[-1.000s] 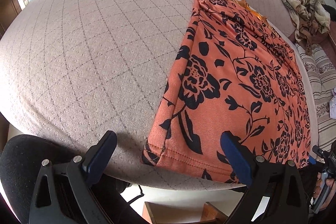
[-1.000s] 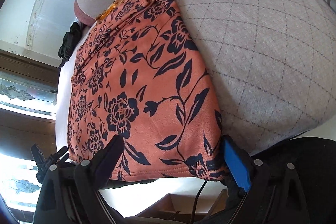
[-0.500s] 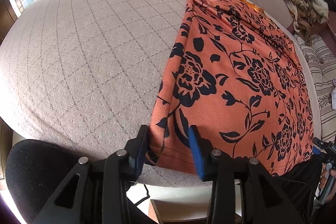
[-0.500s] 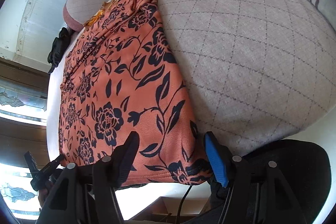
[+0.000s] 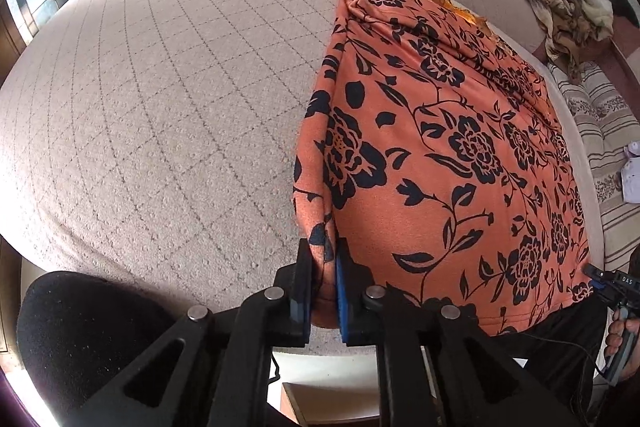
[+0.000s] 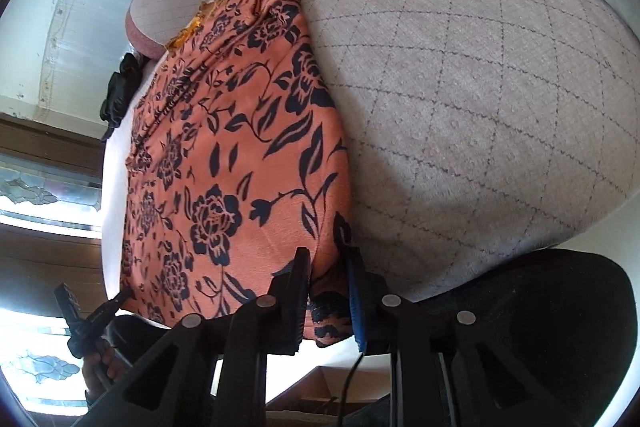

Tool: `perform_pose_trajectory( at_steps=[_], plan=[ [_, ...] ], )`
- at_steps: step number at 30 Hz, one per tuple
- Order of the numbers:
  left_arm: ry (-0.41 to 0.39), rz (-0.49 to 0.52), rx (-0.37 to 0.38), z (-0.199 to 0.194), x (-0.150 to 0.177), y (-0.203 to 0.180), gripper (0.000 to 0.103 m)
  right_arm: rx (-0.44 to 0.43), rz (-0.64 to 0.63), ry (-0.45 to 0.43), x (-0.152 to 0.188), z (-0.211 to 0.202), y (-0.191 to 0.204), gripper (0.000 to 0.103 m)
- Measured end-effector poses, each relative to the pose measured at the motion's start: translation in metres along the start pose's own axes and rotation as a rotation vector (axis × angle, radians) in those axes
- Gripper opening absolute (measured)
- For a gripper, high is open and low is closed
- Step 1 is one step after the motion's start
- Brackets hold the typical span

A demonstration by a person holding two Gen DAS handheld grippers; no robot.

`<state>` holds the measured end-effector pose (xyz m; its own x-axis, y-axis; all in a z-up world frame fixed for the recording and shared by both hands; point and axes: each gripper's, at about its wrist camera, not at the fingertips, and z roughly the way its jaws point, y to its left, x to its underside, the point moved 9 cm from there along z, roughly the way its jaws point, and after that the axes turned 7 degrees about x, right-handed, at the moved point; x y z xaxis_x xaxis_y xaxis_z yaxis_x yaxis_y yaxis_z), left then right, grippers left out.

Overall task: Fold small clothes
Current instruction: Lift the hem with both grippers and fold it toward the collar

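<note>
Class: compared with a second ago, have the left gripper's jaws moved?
Yes. The left gripper has just closed inward onto the orange floral garment, pinching its near corner.

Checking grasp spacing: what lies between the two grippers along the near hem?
Only the orange floral garment: its near hem spans from the left gripper to the right gripper. Both have just closed on its corners; the left wrist view shows the span.
</note>
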<state>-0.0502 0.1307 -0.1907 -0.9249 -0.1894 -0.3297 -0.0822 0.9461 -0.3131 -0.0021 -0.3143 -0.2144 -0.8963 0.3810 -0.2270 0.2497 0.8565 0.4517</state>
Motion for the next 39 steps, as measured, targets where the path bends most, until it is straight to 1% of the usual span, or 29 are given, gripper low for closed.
perform_pose_trajectory(
  at_steps=[1, 2, 3, 4, 5, 6, 7, 8, 9, 10, 12, 14, 16, 18, 19, 20, 22, 23, 27, 28, 30, 32, 34, 36, 38, 39],
  plan=[
    [0.014, 0.001, -0.03, 0.005, 0.002, 0.003, 0.021, 0.007, -0.001, 0.005, 0.0, 0.002, 0.0, 0.032],
    [0.029, -0.004, -0.046, 0.01, 0.003, 0.006, 0.028, 0.024, -0.004, 0.013, 0.0, 0.006, -0.001, 0.043],
    [0.023, -0.007, -0.021, 0.012, 0.003, 0.005, 0.038, 0.039, 0.003, 0.029, 0.001, 0.011, -0.003, 0.054],
    [0.02, -0.008, 0.011, 0.011, 0.003, 0.001, 0.053, 0.028, -0.009, 0.035, 0.001, 0.013, 0.001, 0.059],
    [0.019, -0.004, 0.024, 0.012, 0.003, -0.003, 0.056, 0.041, -0.029, 0.039, 0.001, 0.014, 0.006, 0.061],
    [0.021, 0.008, 0.009, 0.013, 0.002, -0.004, 0.054, 0.048, -0.041, 0.04, 0.001, 0.015, 0.008, 0.064],
    [0.018, 0.019, -0.006, 0.014, 0.001, -0.005, 0.029, 0.055, -0.052, 0.04, 0.001, 0.016, 0.009, 0.062],
    [0.022, 0.022, -0.015, 0.015, 0.0, -0.003, 0.006, 0.064, -0.061, 0.041, 0.0, 0.018, 0.01, 0.059],
    [0.025, -0.003, 0.029, 0.013, -0.002, -0.003, 0.007, 0.077, -0.065, 0.042, -0.001, 0.019, 0.008, 0.033],
    [0.01, -0.036, 0.066, 0.009, -0.006, -0.003, 0.007, 0.089, -0.054, 0.041, -0.002, 0.02, 0.005, 0.006],
    [-0.033, -0.05, 0.092, -0.005, -0.016, -0.003, 0.007, 0.017, -0.006, 0.028, -0.007, 0.012, 0.004, 0.007],
    [-0.071, -0.052, 0.137, -0.018, -0.027, -0.01, 0.007, -0.032, 0.021, -0.007, -0.015, -0.004, 0.007, 0.007],
    [-0.073, -0.041, 0.128, -0.017, -0.029, -0.01, 0.007, -0.077, 0.032, -0.039, -0.023, -0.016, 0.013, 0.007],
    [-0.02, -0.064, 0.108, 0.0, -0.023, -0.003, 0.007, -0.079, 0.032, -0.042, -0.026, -0.014, 0.014, 0.007],
    [0.022, -0.084, 0.087, 0.011, -0.016, 0.004, 0.007, -0.073, 0.044, -0.024, -0.025, -0.007, 0.012, 0.007],
    [0.046, -0.098, 0.073, 0.019, -0.011, 0.008, 0.007, -0.066, 0.056, 0.0, -0.022, 0.002, 0.009, 0.007],
    [0.03, -0.088, 0.083, 0.014, -0.012, 0.006, 0.007, -0.065, 0.074, 0.04, -0.016, 0.016, 0.004, 0.007],
    [0.018, -0.079, 0.087, 0.01, -0.017, 0.004, 0.007, -0.071, 0.074, 0.039, -0.015, 0.015, 0.005, 0.007],
    [-0.059, -0.051, 0.127, -0.008, -0.046, -0.01, 0.007, -0.126, 0.069, -0.003, -0.033, 0.002, 0.013, 0.007],
    [-0.065, -0.047, 0.125, -0.008, -0.05, -0.011, 0.007, -0.142, 0.065, -0.015, -0.039, -0.001, 0.017, 0.007],
    [-0.036, -0.056, 0.104, 0.003, -0.046, -0.007, 0.007, -0.146, 0.053, -0.023, -0.045, 0.0, 0.022, 0.007],
    [0.008, -0.064, 0.075, 0.016, -0.034, -0.002, 0.007, -0.15, 0.071, 0.003, -0.042, 0.011, 0.019, 0.007],
    [0.028, -0.048, 0.066, 0.02, -0.032, -0.003, 0.007, -0.162, 0.097, 0.028, -0.037, 0.019, 0.015, 0.007],
    [0.017, -0.036, 0.084, 0.015, -0.047, -0.009, 0.007, -0.184, 0.106, 0.033, -0.042, 0.019, 0.016, 0.007],
    [-0.028, -0.023, 0.123, 0.004, -0.08, -0.02, 0.007, -0.198, 0.079, 0.02, -0.059, 0.013, 0.026, 0.007],
    [-0.055, -0.01, 0.144, -0.001, -0.101, -0.027, 0.007, -0.222, 0.067, 0.006, -0.072, 0.009, 0.036, 0.007]
  ],
)
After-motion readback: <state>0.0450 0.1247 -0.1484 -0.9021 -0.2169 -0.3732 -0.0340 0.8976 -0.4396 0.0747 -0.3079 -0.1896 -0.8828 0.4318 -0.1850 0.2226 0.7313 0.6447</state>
